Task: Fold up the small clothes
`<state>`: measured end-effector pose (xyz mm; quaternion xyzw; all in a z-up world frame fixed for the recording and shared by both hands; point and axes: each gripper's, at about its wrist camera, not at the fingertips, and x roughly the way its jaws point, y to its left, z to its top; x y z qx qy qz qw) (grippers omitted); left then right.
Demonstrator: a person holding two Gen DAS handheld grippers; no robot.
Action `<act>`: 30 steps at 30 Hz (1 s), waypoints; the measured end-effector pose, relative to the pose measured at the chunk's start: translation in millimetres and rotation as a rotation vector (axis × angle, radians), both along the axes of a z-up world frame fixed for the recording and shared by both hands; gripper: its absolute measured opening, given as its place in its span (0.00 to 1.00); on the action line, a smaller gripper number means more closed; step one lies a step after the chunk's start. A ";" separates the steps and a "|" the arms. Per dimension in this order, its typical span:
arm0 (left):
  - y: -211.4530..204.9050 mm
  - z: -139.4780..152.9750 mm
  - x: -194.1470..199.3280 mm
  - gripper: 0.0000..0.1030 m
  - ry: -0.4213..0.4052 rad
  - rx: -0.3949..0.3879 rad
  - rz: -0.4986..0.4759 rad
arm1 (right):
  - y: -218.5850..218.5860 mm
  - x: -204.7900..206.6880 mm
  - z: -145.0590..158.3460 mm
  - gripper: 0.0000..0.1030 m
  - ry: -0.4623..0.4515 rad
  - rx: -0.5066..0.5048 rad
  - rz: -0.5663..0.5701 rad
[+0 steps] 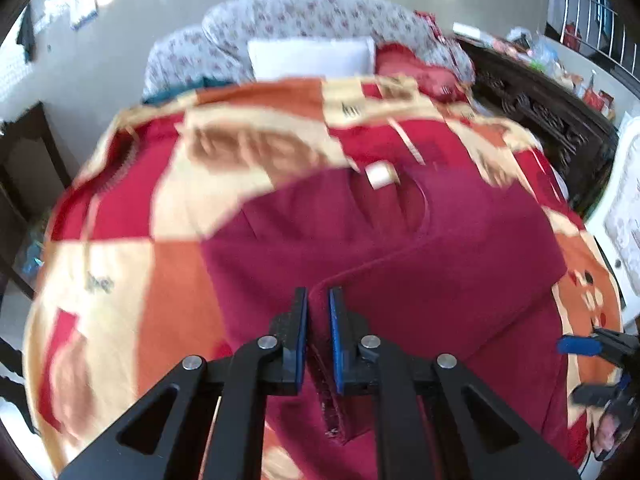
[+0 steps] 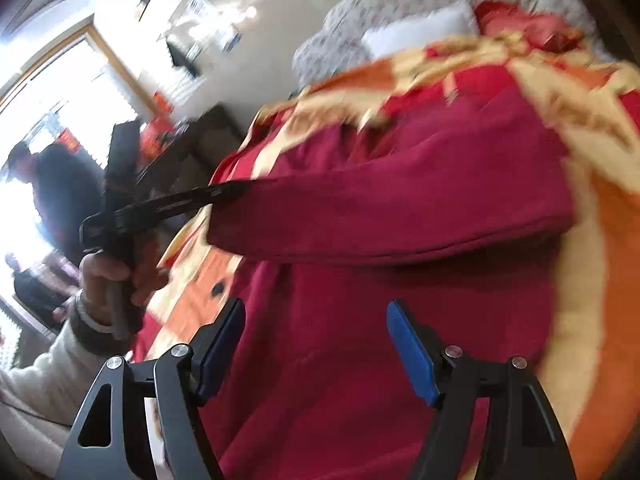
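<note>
A patterned blanket [image 1: 120,248] covers the bed, and the dark red garment [image 1: 420,264] lies spread on it. The left tongs [image 1: 318,312] pinch its folded sleeve edge; the right tongs [image 2: 316,320] hover agape above the cloth.

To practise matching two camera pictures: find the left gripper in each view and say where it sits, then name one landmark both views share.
Left wrist view: the left gripper sits at bottom centre, shut on the edge of the dark red garment.
Right wrist view: the left gripper is at mid-left, held in the person's hand, its tip at the garment's sleeve end.
Shared landmark: the white pillow beyond the blanket.
</note>
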<state>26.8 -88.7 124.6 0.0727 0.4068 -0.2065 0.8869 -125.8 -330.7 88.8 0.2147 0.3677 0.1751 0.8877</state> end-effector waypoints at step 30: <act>-6.5 -45.9 23.2 0.38 -0.025 0.155 0.125 | -44.8 55.4 20.6 0.57 0.037 -0.354 -0.318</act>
